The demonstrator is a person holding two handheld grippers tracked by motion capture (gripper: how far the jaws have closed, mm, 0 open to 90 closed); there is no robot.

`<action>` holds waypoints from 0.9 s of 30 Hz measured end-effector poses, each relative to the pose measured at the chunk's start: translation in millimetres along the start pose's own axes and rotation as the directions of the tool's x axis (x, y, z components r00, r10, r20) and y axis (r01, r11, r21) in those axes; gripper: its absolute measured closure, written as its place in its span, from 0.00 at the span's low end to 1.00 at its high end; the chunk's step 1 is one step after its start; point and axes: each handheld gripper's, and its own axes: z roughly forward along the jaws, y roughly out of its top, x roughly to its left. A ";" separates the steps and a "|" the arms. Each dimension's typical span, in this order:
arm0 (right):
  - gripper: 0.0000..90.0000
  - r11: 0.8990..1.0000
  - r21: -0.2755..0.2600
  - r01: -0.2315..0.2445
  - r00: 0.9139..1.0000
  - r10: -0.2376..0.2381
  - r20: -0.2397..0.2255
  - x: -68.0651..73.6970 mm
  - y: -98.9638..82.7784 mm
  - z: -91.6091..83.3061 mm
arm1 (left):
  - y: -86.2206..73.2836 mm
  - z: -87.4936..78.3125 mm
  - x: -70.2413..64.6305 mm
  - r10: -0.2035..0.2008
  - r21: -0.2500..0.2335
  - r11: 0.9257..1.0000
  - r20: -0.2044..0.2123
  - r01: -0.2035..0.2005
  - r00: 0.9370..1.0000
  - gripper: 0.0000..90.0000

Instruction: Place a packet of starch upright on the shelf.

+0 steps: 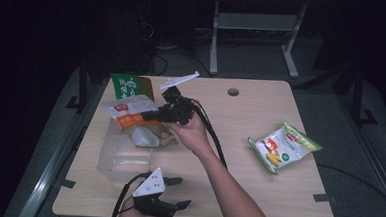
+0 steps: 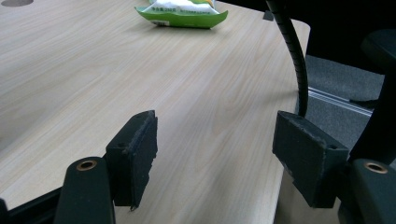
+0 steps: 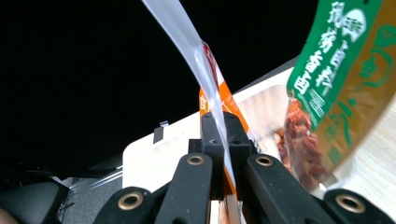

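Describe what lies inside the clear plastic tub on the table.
The clear tub holds several snack packets; the right claw grips an orange-and-white packet above them. What lies beneath the packets is covered.

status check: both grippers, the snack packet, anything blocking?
Right gripper shut on orange-and-white packet, over the clear bin. Left gripper open, empty, near table edge. Green bag stands beside the packet; nothing blocking.

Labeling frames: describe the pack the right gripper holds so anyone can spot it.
On the table's left half sits a clear bin with snack packs. The right gripper pinches the white-and-orange pack above it. A green-and-brown pack stands behind; a green-edged pack lies far right.
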 end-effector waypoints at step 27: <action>1.00 0.996 0.075 -0.053 0.998 0.056 -0.030 -11.9 7.6 86.5 | -2.3 1.9 -0.1 0.038 0.011 0.999 -0.010 -0.038 0.999 0.34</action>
